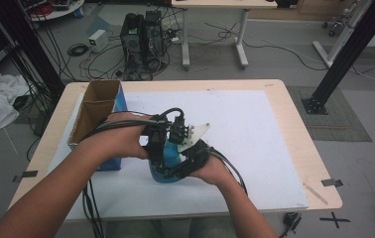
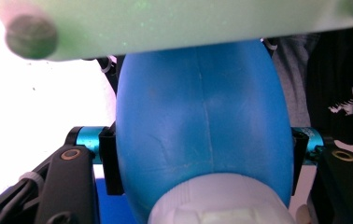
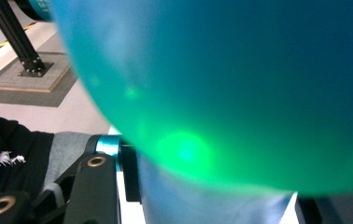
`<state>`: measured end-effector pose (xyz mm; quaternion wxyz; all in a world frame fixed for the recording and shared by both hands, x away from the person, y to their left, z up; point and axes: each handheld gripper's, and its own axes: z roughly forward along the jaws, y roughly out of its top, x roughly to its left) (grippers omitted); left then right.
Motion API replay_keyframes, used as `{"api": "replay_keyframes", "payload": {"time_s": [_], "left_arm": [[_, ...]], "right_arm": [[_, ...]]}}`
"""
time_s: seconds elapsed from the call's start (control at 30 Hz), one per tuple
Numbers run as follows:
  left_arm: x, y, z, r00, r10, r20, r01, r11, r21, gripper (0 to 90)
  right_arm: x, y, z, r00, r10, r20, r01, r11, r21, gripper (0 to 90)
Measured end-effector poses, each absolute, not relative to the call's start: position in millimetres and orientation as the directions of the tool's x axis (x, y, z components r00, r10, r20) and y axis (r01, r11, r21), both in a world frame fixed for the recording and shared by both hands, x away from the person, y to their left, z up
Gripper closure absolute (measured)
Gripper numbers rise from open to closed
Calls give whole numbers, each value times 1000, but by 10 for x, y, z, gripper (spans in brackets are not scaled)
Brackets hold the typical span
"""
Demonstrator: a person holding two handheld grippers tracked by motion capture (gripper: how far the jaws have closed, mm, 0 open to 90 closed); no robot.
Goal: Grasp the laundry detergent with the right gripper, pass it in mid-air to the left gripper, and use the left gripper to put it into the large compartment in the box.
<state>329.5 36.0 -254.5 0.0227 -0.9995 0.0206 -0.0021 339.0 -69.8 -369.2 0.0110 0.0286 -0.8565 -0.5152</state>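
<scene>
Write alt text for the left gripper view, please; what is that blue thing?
A smooth blue bottle with a white cap sits clamped between the left gripper's two black jaws, very close to the camera. A pale blurred plate crosses above it.

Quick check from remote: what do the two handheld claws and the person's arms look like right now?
Both claws, left and right, are black, with teal metal pins by the jaws and brass rivets. Black cables trail off them; the right one carries a pale three-cornered plate. Forearms are bare, no sleeves.

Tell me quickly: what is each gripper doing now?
Left gripper: closed on the blue bottle.
Right gripper: against the same bottle; a grip cannot be told.
</scene>
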Motion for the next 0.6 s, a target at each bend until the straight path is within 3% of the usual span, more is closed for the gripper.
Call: {"api": "replay_keyframes", "payload": {"time_s": [0.37,0.5,0.57,0.6], "left_arm": [[3279,373,-2478,1000,-8,-9,-8,-999,-37,382],[3296,394,-2439,1000,-2,-18,-3,-1000,-25,382],[3292,413,-2415,999,27,-25,26,-999,-23,382],[3320,423,-2408,999,13,-44,12,-1000,-22,382]], "right_arm": [[3336,-702,-3669,-996,-55,63,31,463,886,436],[3350,-733,-3648,-998,-57,34,5,452,892,322],[3342,-761,-3636,-997,-63,50,15,458,889,309],[3390,-754,-3633,-997,-69,-25,-52,419,907,299]]}}
